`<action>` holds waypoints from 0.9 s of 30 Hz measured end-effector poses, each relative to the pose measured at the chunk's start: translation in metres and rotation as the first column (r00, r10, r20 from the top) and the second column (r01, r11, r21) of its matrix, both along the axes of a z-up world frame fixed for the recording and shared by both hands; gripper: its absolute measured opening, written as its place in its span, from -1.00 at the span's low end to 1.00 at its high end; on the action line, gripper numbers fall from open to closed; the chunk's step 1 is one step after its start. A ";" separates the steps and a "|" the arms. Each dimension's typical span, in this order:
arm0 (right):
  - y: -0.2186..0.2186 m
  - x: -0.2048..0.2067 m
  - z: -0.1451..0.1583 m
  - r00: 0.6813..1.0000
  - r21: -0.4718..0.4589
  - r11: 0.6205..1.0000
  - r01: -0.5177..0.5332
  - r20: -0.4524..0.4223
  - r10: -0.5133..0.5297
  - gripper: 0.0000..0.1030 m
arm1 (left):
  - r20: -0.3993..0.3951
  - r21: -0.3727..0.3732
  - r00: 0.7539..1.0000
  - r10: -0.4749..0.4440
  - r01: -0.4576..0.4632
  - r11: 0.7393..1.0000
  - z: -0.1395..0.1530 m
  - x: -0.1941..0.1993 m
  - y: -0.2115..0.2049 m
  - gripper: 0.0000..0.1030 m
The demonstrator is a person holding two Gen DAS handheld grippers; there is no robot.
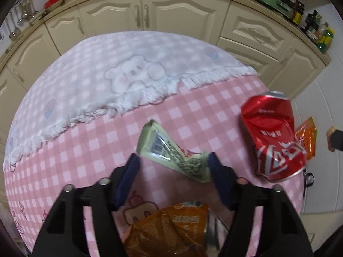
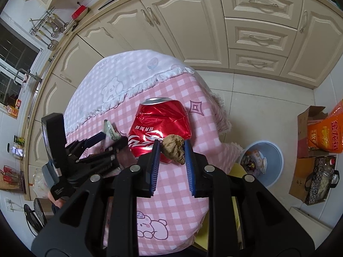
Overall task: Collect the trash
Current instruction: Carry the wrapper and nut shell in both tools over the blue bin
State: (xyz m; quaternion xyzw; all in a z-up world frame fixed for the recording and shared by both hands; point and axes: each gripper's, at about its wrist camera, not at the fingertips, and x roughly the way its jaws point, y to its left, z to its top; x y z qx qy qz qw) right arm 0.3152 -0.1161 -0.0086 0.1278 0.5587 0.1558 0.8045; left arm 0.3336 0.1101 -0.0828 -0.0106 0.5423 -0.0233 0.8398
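1. While the left gripper (image 1: pixel 173 160) stands with its jaws apart near the lower middle of the left view, a green wrapper (image 1: pixel 171 152) lies between its blue fingertips (image 1: pixel 133 165), on the pink checked cloth (image 1: pixel 214 107).
2. The wrapper's right end touches the right pad; whether its left end meets the left pad cannot be told.
3. An orange bag (image 1: pixel 169 229) lies at the bottom middle of that view, between the black gripper arms and nearer the camera than the wrapper.
4. A crushed red can (image 1: pixel 272 137) lies on its side at the right of that view, well clear of the left jaws, with an orange packet (image 1: pixel 306 135) just behind it at the table's right edge.
5. The right gripper (image 2: pixel 172 150) sits at the centre of the right view with a brown lump (image 2: pixel 173 148) between its pads (image 2: pixel 155 156).
6. The lump touches both pads, so the jaws are clamped on it, held above the cloth (image 2: pixel 171 192) and in front of the can (image 2: pixel 160 126).
7. The left gripper (image 2: pixel 111 137) shows at the left of the right view, its tips about the wrapper (image 2: pixel 109 130), just left of the can.
8. A blue bin (image 2: pixel 272 160) stands on the floor at the right of the right view, past the table's edge, with scraps inside.
9. A white fringed cloth (image 1: pixel 85 81) covers the table's far half, in the upper left of the left view.
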 end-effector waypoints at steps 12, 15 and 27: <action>-0.008 -0.002 0.003 1.000 -0.002 1.000 0.023 0.006 -0.023 -0.56 | -0.007 -0.117 0.995 0.100 -0.100 0.988 0.005 0.003 0.039 -0.75; -0.009 -0.003 0.004 1.000 -0.002 1.000 0.028 0.008 -0.028 -0.56 | 0.004 -0.135 0.994 0.108 -0.107 0.985 0.011 0.002 0.045 -0.76; -0.017 -0.008 0.009 0.999 0.011 0.999 0.034 0.020 -0.034 -0.56 | 0.116 -0.171 0.992 0.054 -0.033 0.985 0.057 -0.015 0.025 -0.77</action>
